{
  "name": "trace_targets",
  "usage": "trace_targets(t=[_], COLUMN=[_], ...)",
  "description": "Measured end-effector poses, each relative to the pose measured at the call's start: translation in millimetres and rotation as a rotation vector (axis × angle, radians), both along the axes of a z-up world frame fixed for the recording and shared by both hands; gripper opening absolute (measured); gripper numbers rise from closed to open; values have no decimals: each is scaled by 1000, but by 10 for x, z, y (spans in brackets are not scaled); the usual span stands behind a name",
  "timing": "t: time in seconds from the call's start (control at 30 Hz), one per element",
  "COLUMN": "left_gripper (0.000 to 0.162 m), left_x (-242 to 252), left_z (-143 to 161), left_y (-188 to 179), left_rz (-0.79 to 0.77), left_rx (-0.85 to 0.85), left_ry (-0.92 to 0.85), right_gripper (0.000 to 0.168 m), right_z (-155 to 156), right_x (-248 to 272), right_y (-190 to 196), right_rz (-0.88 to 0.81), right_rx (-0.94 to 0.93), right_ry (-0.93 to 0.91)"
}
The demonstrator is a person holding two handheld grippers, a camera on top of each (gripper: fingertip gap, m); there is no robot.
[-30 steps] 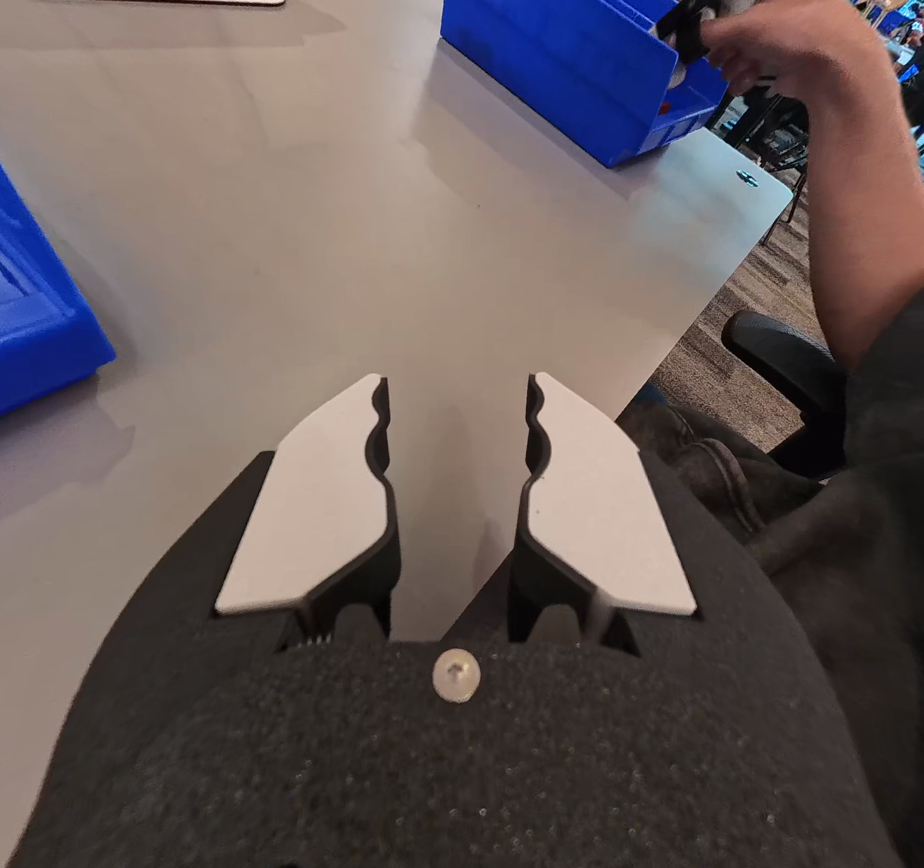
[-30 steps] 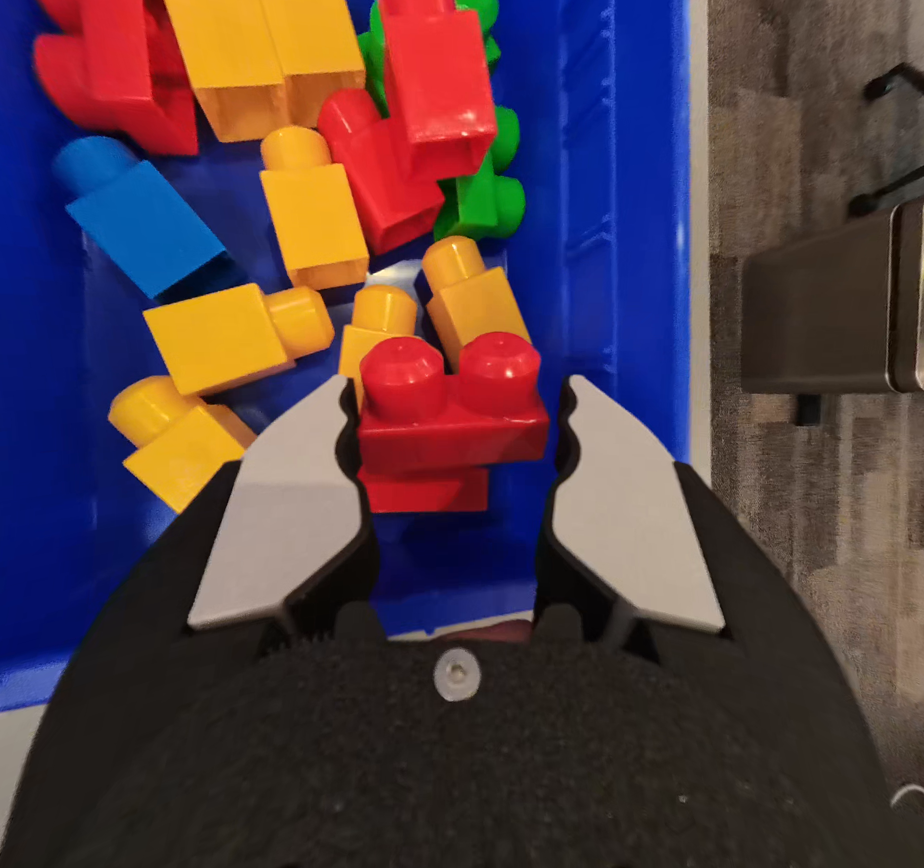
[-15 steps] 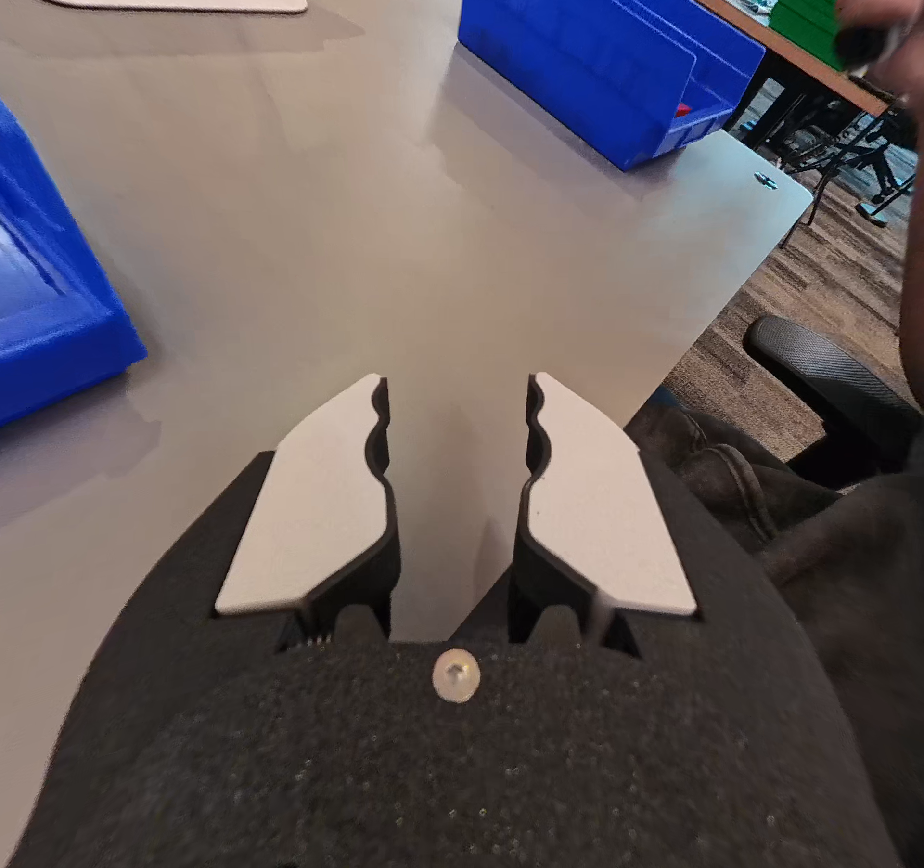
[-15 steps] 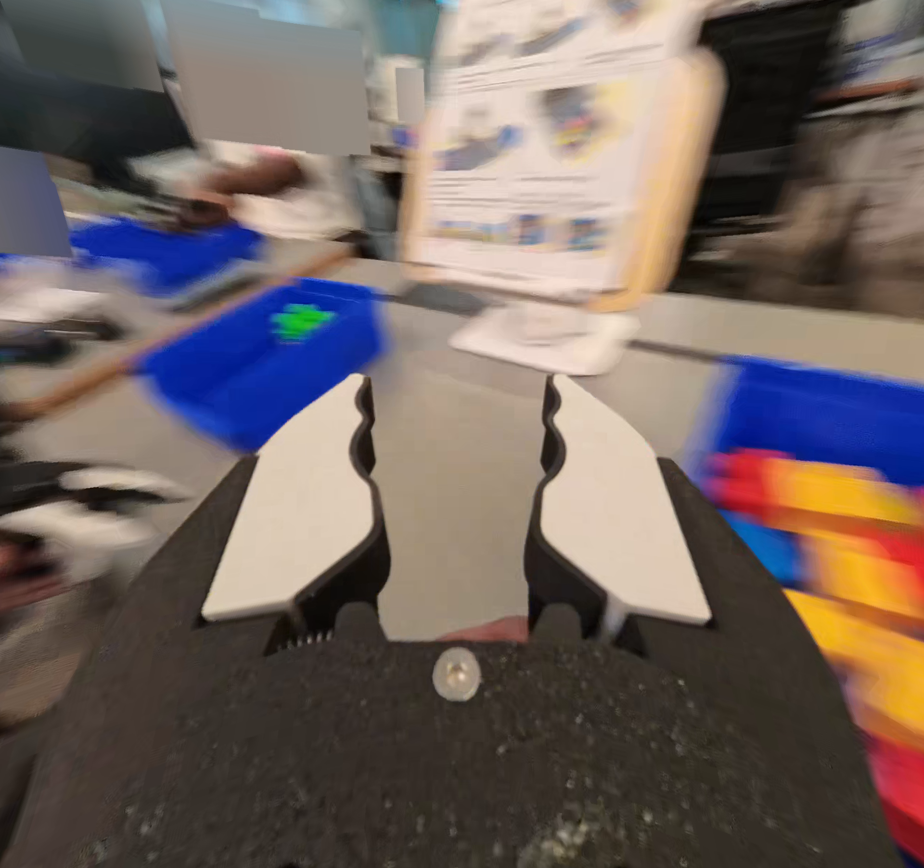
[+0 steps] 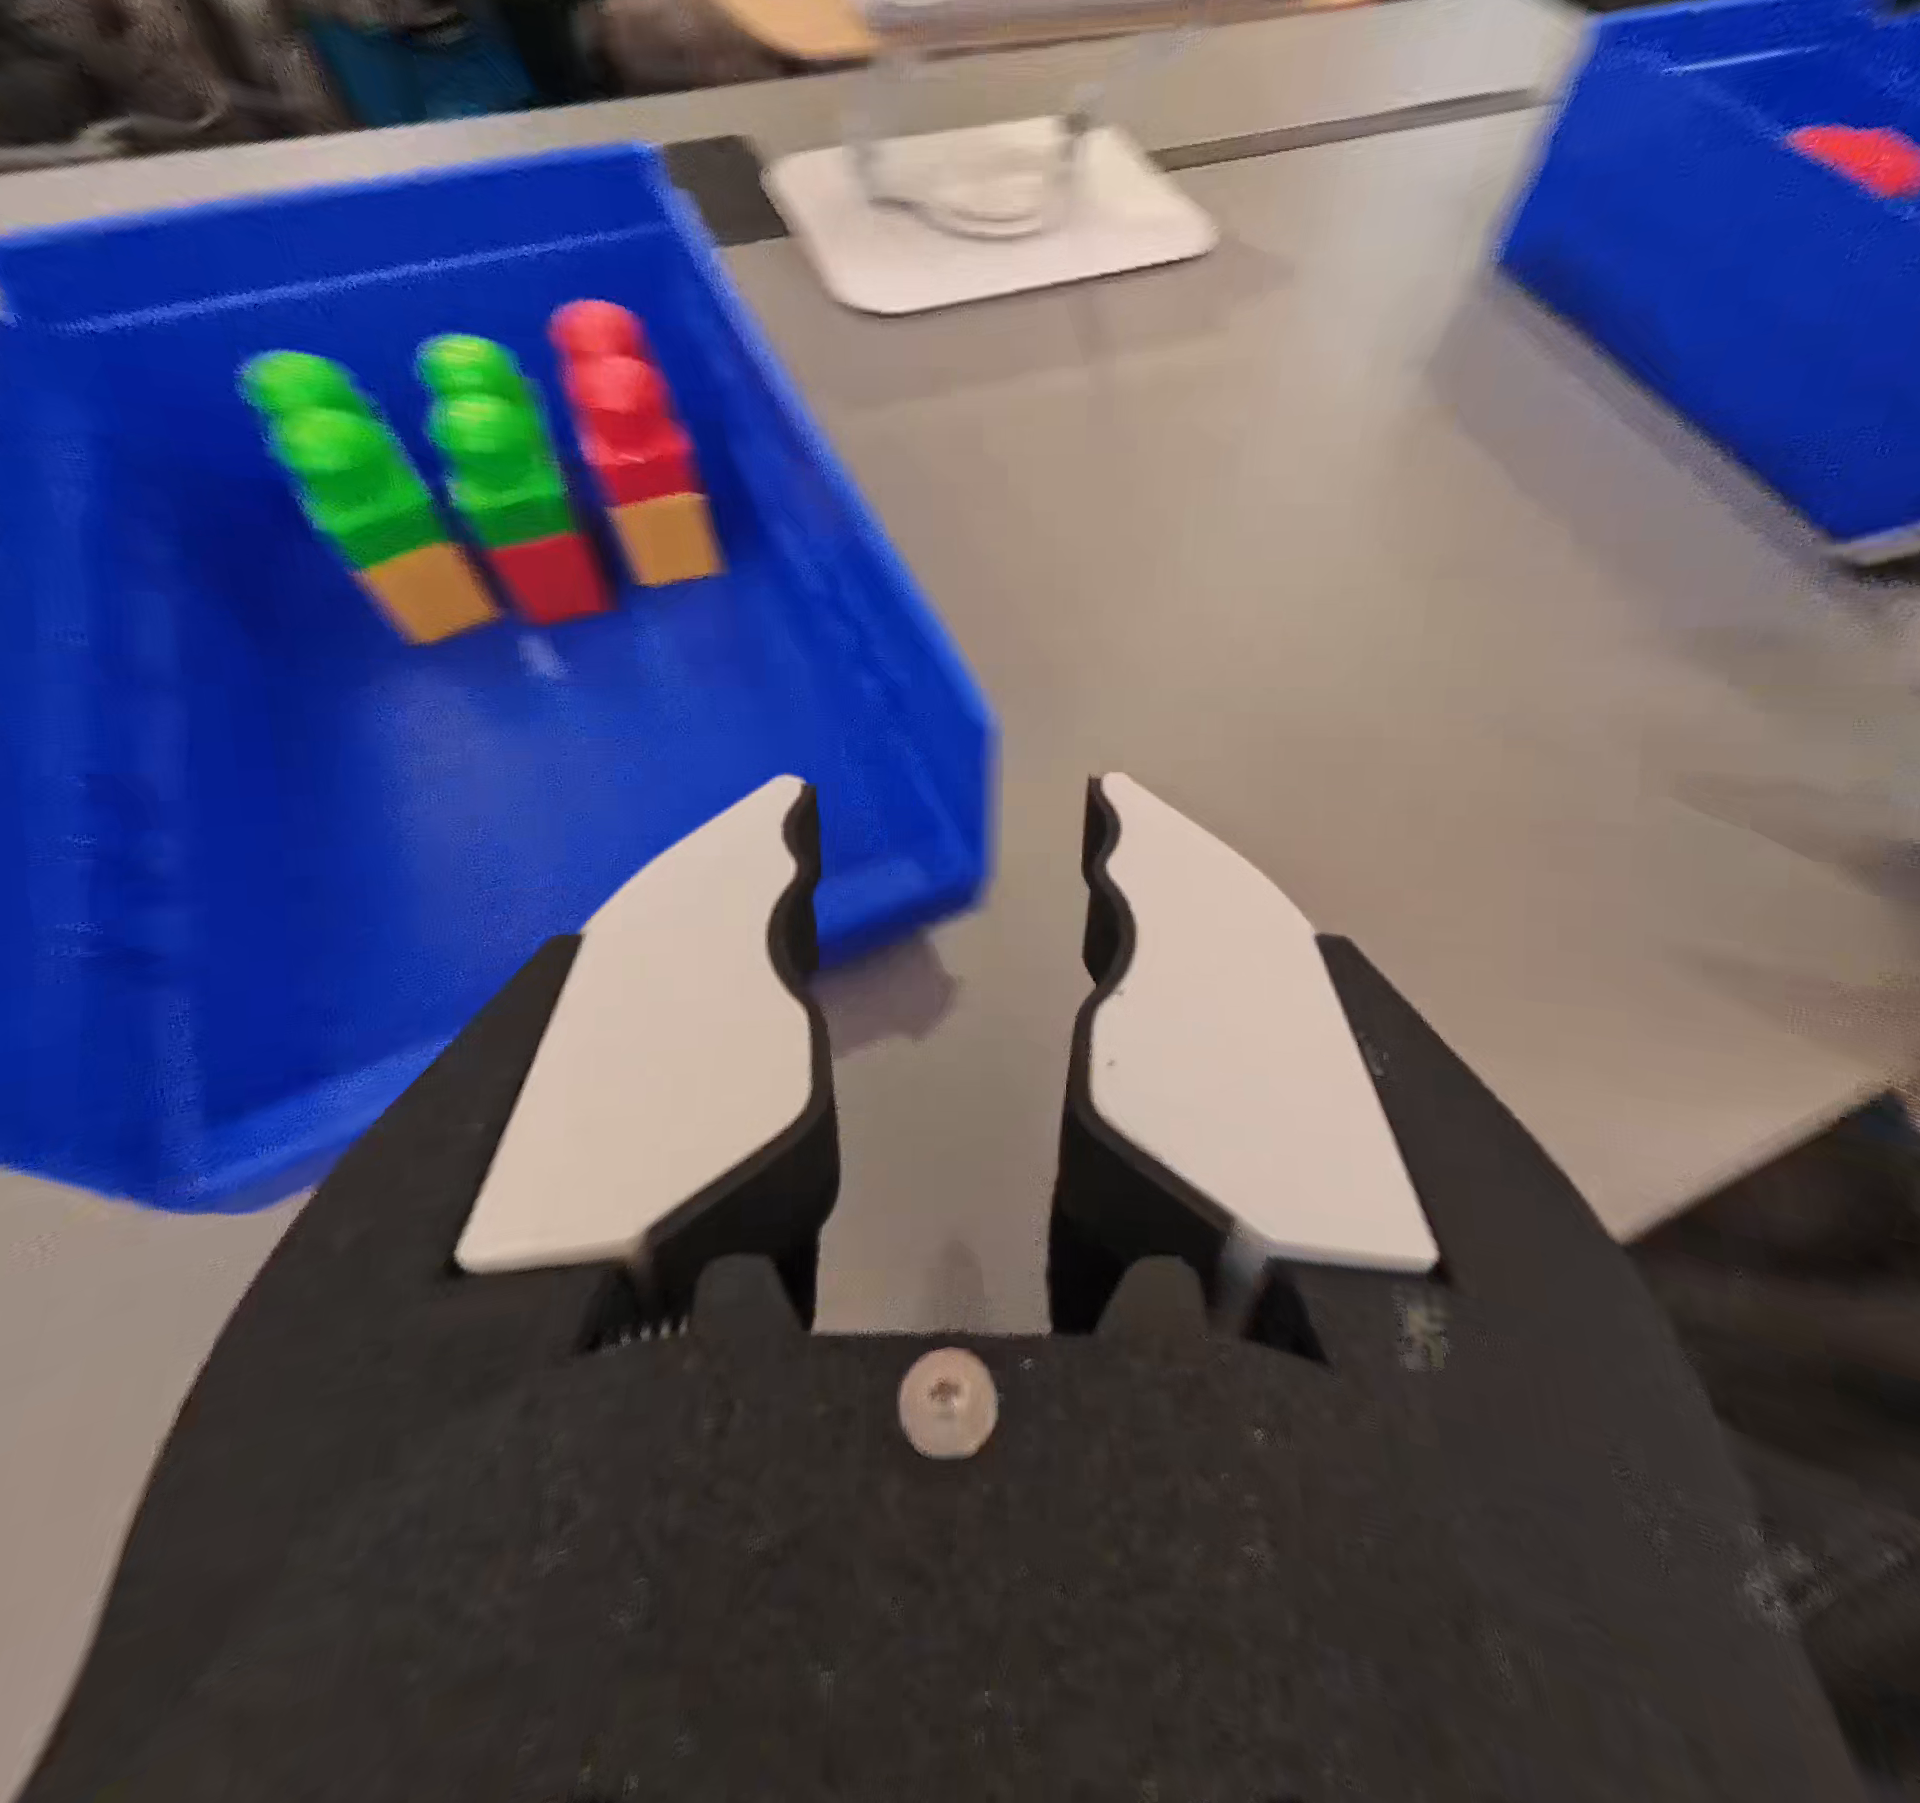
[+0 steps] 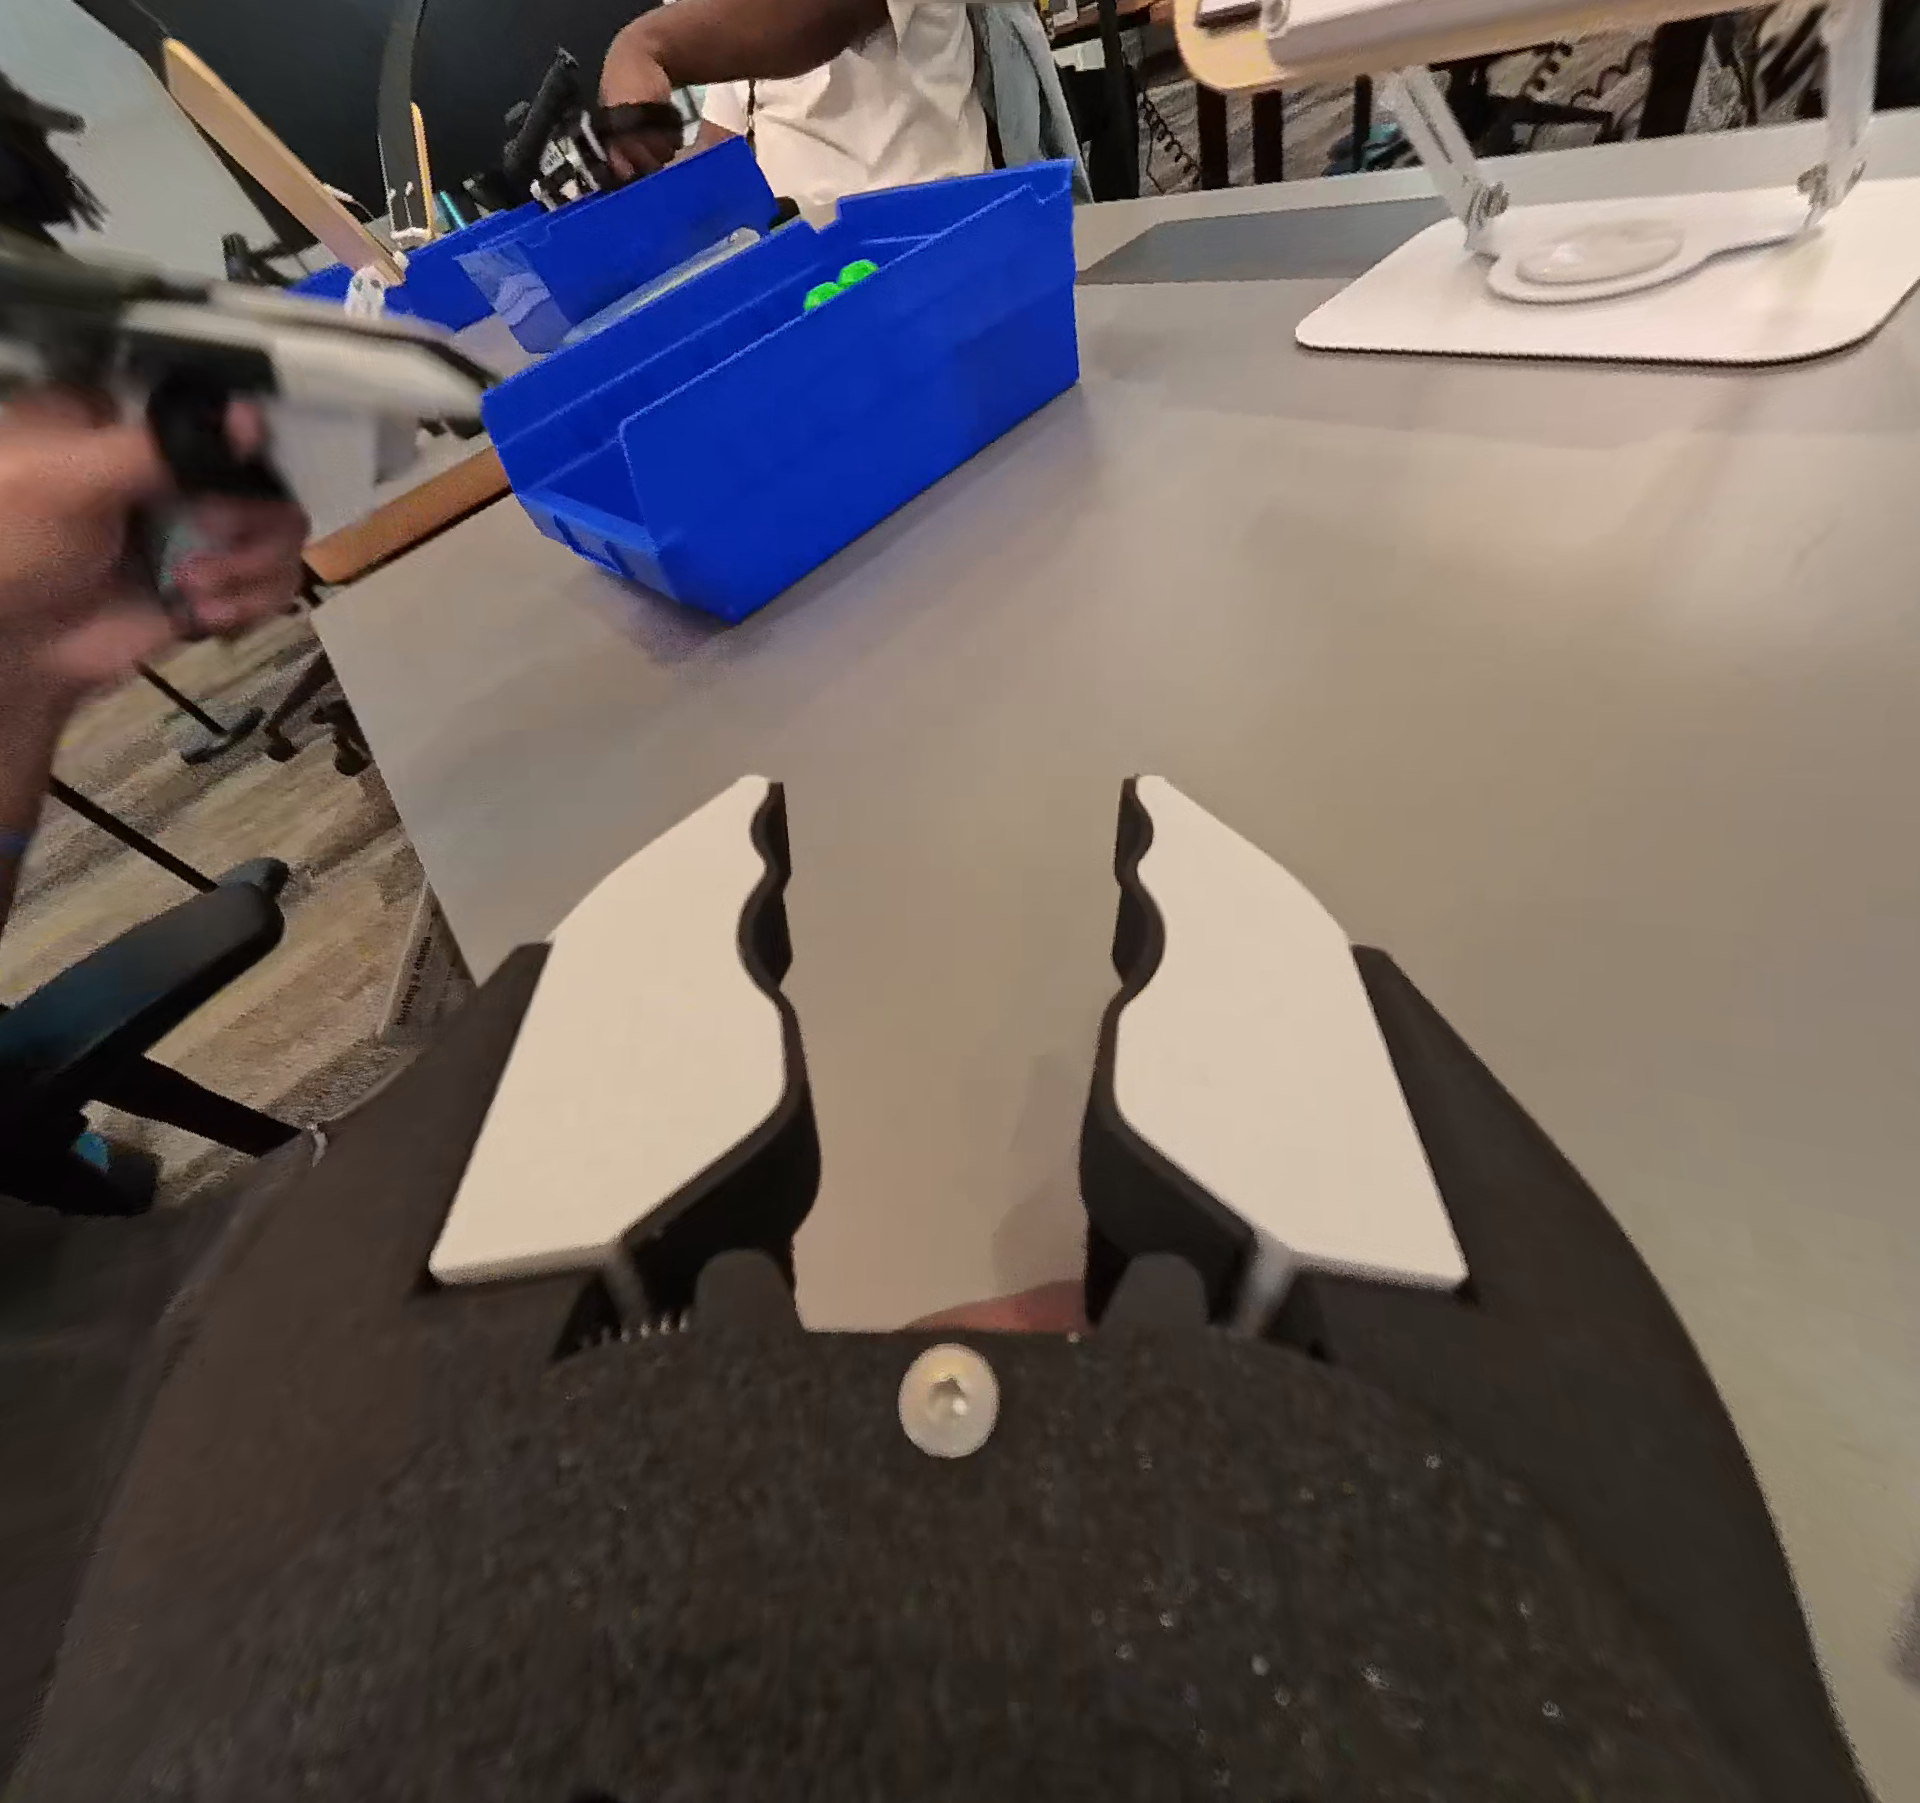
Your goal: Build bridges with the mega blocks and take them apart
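Observation:
In the left wrist view, a blue bin [image 5: 852, 673] on the grey table holds three built block pieces: two green-topped ones [image 5: 353, 475] [image 5: 499, 465] and a red-topped one [image 5: 623, 423]. My left gripper [image 5: 945, 797] is open and empty, just right of that bin's near corner. A second blue bin [image 5: 1714, 319] at far right shows a red block [image 5: 1860, 158]. In the right wrist view, my right gripper [image 6: 951, 797] is open and empty over bare table [image 6: 1351, 662]. The green-block bin [image 6: 831, 444] stands ahead to the left, with green studs [image 6: 842, 283] showing.
A white stand base [image 6: 1621, 288] carrying a tilted board sits at the table's back; it also shows in the left wrist view [image 5: 987, 215]. The other gripper in a hand [image 6: 208, 403] is at far left. Another person stands behind more blue bins [image 6: 582, 247]. An office chair [image 6: 125, 1005] is beside the table edge.
Both grippers swung round fast. The right one left the bin of loose blocks with nothing in it and now faces across the table. The left one turned towards the bin with built pieces.

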State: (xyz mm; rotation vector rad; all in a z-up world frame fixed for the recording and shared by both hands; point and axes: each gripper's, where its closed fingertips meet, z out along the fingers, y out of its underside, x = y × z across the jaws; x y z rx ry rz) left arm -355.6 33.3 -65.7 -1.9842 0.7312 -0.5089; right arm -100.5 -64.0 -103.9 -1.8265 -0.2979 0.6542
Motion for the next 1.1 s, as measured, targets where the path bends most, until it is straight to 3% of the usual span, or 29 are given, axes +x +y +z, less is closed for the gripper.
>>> trace_targets(t=[0.17, 0.27, 0.4, 0.53, 0.6, 0.77, 0.87, 0.97, 1.1], left_gripper=[50, 50, 51, 53, 56, 35, 35, 34, 35], left_x=[-293, -385, -614, -525, -565, -503, -484, -455, -360], left_z=[228, -3, -416, -646, -721, -803, -793, -643, -148], left_y=[1259, 1990, 2577, 2699, 2712, 2701, 2678, 2643, 2462], left_rz=[232, 336, 476, 449, 459, 434, 415, 386, 283], left_rx=[-124, -280, -431, -580, -600, -621, -611, -537, -384], left_ry=[167, 191, 276, 194, 237, 256, 300, 321, 217], right_gripper=[59, 58, 56, 55, 55, 53, 50, 48, 48], right_z=[-79, -129, -197, -203, -215, -217, -215, -211, -199], right_x=[-118, -190, -183, -176, -150, -86, -46, 22, 67], right_y=[-6, -19, -28, -67, -71, -72, -60, -37, -26], right_rz=[28, 51, 46, 47, 41, 33, 22, -4, -6], right_rx=[37, 55, 98, 123, 122, 104, 88, 81, 63], right_ry=[-138, -208, -353, -402, -419, -391, -363, -354, -300])
